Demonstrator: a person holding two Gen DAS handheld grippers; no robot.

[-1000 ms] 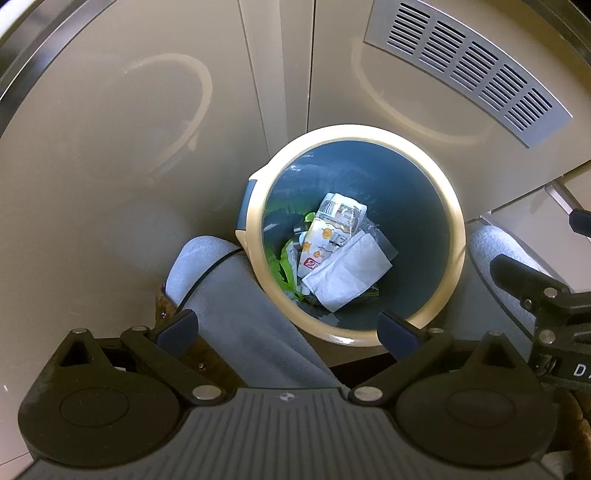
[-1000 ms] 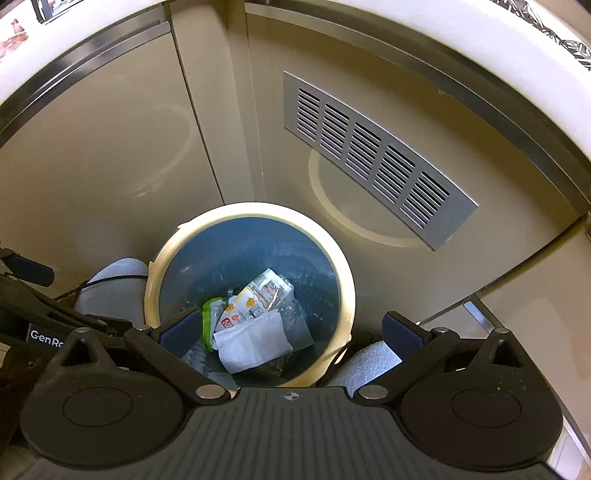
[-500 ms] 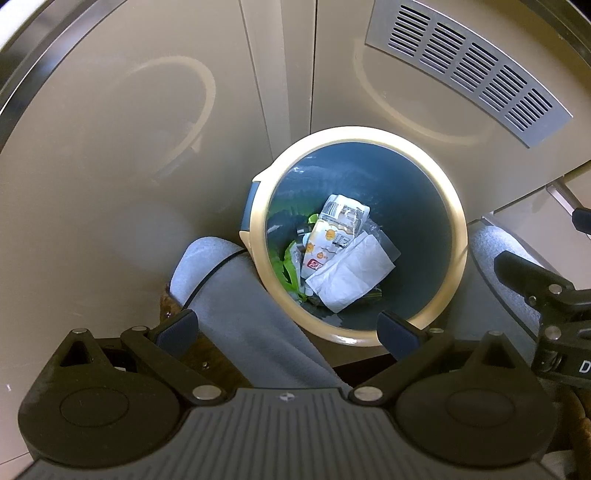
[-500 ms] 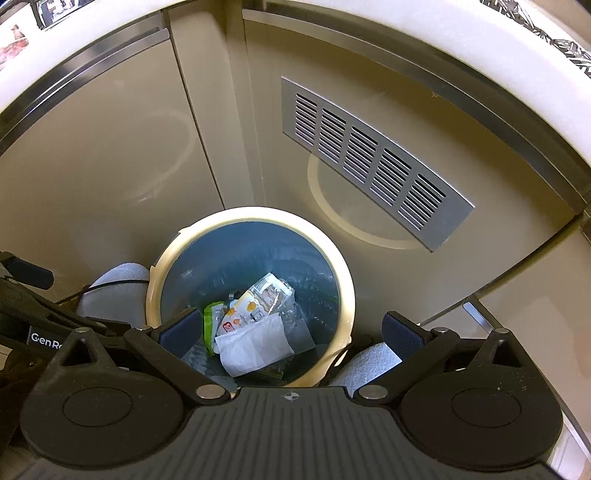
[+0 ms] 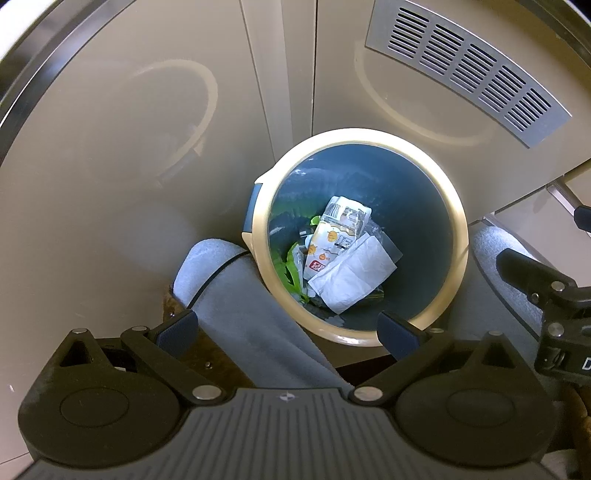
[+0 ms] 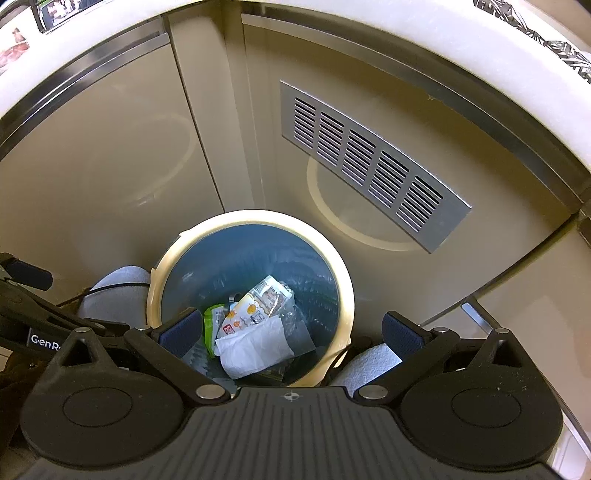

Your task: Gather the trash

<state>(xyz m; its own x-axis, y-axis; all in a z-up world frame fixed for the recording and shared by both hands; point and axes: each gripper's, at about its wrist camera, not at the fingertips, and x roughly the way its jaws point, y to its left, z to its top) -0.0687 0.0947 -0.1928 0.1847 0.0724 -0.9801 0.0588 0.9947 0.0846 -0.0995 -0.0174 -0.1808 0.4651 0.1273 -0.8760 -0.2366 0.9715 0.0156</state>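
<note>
A round bin (image 5: 460,225) with a cream rim and dark blue inside stands on the floor between a person's grey-clad knees. In it lie a white tissue (image 5: 351,275), a printed snack wrapper (image 5: 334,236) and a green wrapper (image 5: 293,271). My left gripper (image 5: 288,328) hangs open above the bin's near rim, with nothing between its blue pads. From the right wrist view the same bin (image 6: 347,280), tissue (image 6: 255,349) and snack wrapper (image 6: 255,306) show below. My right gripper (image 6: 291,332) is open and empty over the bin.
Beige cabinet doors (image 5: 129,129) rise behind the bin, with a grey slotted vent (image 5: 469,66) on the right one. The person's left knee (image 5: 236,295) and right knee (image 5: 502,251) press close to the bin. A white countertop edge (image 6: 406,26) curves overhead.
Both views have drawn back slightly, so the bin looks a little smaller and lower. The trash in it has not moved, and both grippers stay open.
</note>
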